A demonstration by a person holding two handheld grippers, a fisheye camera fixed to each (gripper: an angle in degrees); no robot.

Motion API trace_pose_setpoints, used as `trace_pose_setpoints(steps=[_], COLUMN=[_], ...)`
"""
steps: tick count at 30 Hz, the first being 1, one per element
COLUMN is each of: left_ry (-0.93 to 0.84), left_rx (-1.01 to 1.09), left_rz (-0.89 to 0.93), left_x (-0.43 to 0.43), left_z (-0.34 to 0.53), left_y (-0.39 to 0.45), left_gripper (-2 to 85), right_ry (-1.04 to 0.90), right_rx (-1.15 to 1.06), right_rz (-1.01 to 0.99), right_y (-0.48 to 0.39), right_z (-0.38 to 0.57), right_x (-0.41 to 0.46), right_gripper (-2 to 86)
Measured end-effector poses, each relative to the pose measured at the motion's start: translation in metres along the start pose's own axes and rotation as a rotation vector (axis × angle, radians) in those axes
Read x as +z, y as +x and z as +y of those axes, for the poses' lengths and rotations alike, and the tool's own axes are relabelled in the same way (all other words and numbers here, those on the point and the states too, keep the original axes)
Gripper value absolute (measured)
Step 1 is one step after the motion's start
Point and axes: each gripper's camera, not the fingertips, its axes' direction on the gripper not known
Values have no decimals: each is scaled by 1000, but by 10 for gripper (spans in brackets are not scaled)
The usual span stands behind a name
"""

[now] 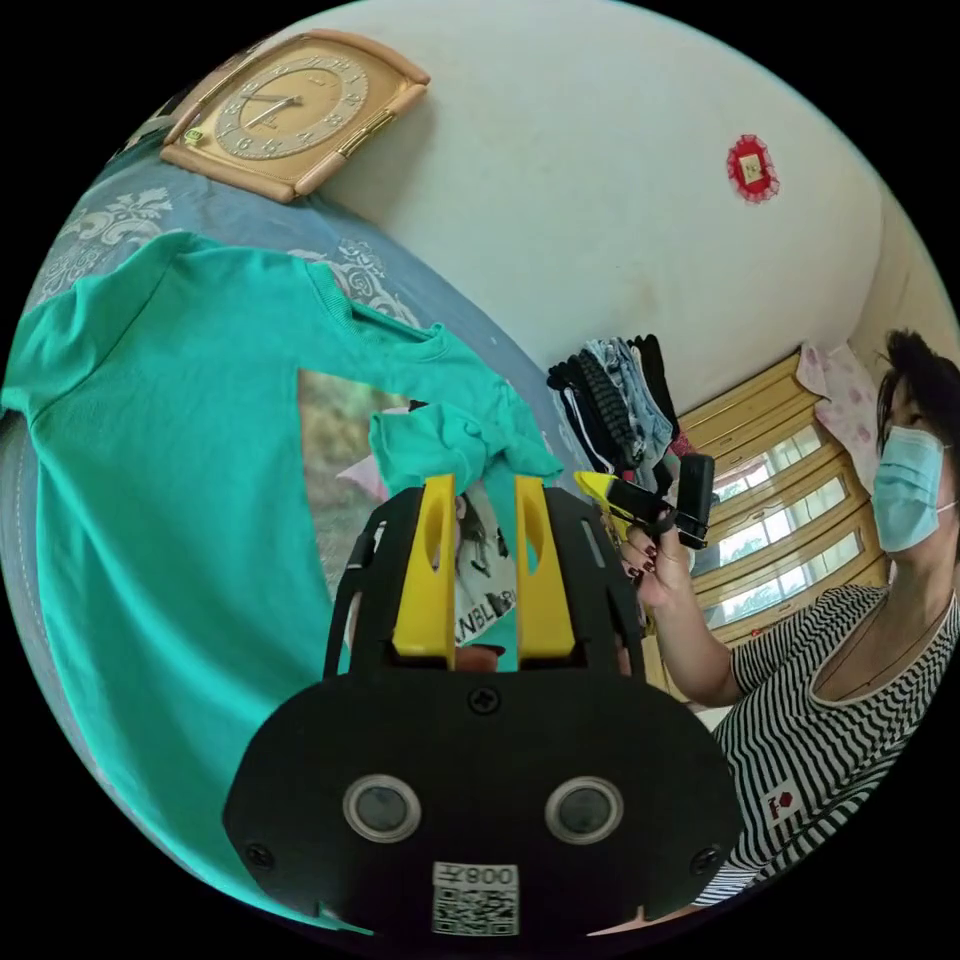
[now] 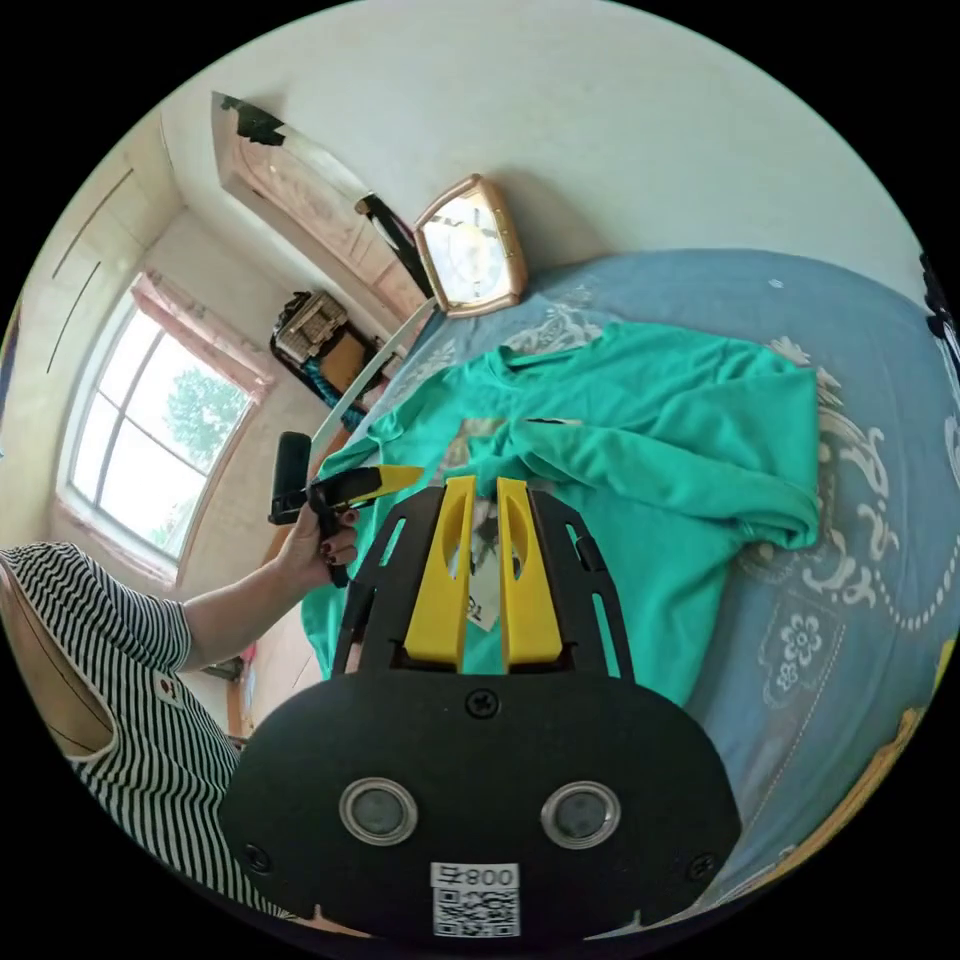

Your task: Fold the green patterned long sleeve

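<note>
Green long sleeve [image 2: 650, 450] spread on the blue patterned bed cover [image 2: 860, 600], one sleeve folded across the printed chest panel [image 1: 335, 450]. Left tongs [image 1: 484, 490] held with jaws a little apart just beside the bunched cuff [image 1: 440, 440], grip on it unclear; right tongs [image 2: 484, 490] likewise slightly parted above the print, clamped on nothing. Around: framed clock [image 1: 290, 105] at the bed's head, pile of dark clothes [image 1: 620, 385] beyond the collar, window [image 2: 150, 420], striped-shirted person [image 1: 830, 700] close by.

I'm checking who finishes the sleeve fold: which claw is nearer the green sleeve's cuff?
Left, it seems. The left claw has the cuff bunched right at its tips; the right claw hangs off to one side.
</note>
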Motion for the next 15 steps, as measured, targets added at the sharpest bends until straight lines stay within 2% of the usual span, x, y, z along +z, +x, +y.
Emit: trace_pose_setpoints(steps=[6, 9, 15], left_ry=[-65, -112, -160], left_rx=[33, 71, 90], left_rz=[-73, -223, -356], left_x=[30, 45, 70], left_z=[-46, -65, -81], left_y=[-13, -8, -13], left_gripper=[124, 125, 90], right_ry=[-88, -79, -149], right_rx=[-137, -255, -412], right_rz=[103, 250, 332], right_y=[-36, -62, -84], right_z=[-12, -27, -67], right_x=[39, 60, 121], right_gripper=[58, 57, 58])
